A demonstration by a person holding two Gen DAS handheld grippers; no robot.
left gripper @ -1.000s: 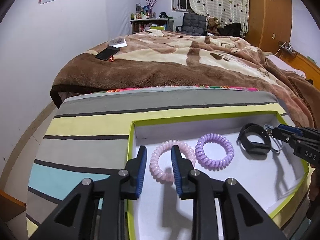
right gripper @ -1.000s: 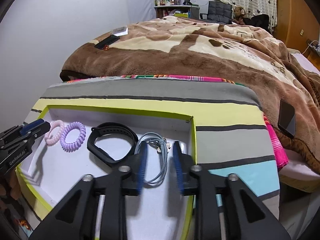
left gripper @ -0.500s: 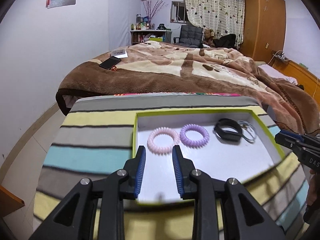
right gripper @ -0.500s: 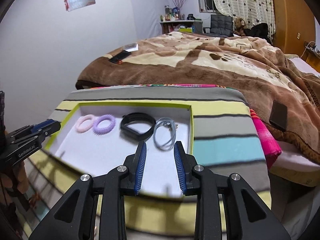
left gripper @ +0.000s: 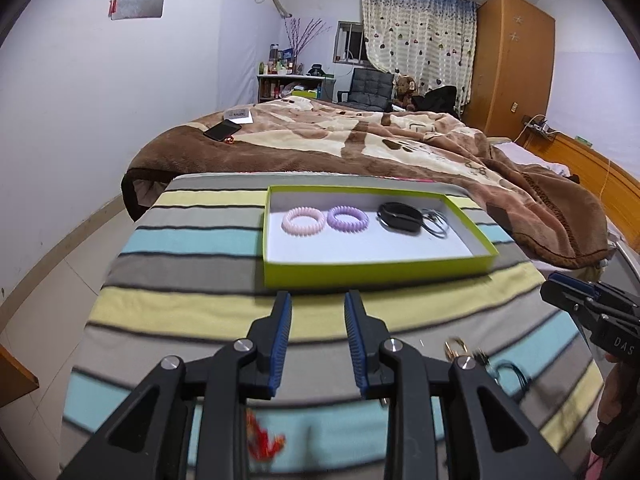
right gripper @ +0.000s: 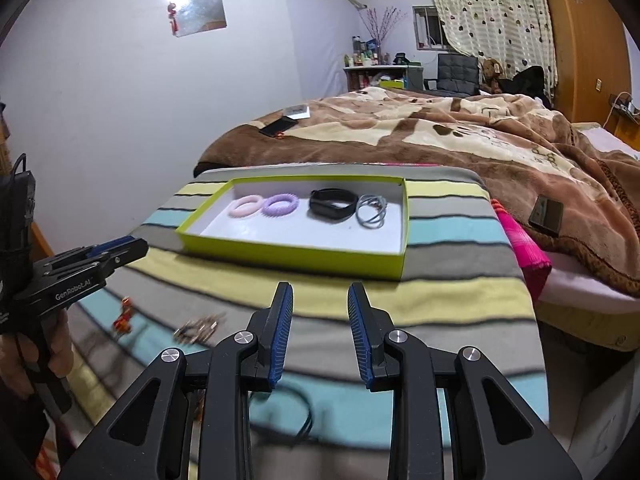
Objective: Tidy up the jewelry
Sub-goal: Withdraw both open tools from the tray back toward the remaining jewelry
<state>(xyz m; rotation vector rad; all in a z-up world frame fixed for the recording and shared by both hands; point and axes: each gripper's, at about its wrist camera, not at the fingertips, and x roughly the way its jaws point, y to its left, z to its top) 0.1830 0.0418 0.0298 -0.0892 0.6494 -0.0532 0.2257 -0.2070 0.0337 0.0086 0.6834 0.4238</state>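
Note:
A shallow lime-green box [left gripper: 376,272] [right gripper: 288,258] lies on the striped cloth. Inside it lie a pink coil band [left gripper: 303,221] [right gripper: 245,206], a purple coil band [left gripper: 347,219] [right gripper: 281,204], a black wristband [left gripper: 400,217] [right gripper: 333,204] and a grey cord loop [left gripper: 435,222] [right gripper: 372,209]. My left gripper [left gripper: 317,300] [right gripper: 120,249] hangs open and empty on the near side of the box. My right gripper [right gripper: 320,294] [left gripper: 556,286] is also open and empty. Loose pieces lie close by: a red trinket [left gripper: 262,440] [right gripper: 124,314], gold pieces [left gripper: 456,347] [right gripper: 198,326] and a dark cord [left gripper: 508,374] [right gripper: 298,416].
Behind the striped table spreads a bed with a brown blanket [left gripper: 360,148]. A dark phone [left gripper: 222,130] and a white card [left gripper: 239,115] lie on it. A second phone [right gripper: 546,212] rests on the blanket at right, near a pink cloth [right gripper: 524,248].
Both grippers have pulled back from inside the box to the near part of the table and risen a little. The loose trinkets near the front have come into view.

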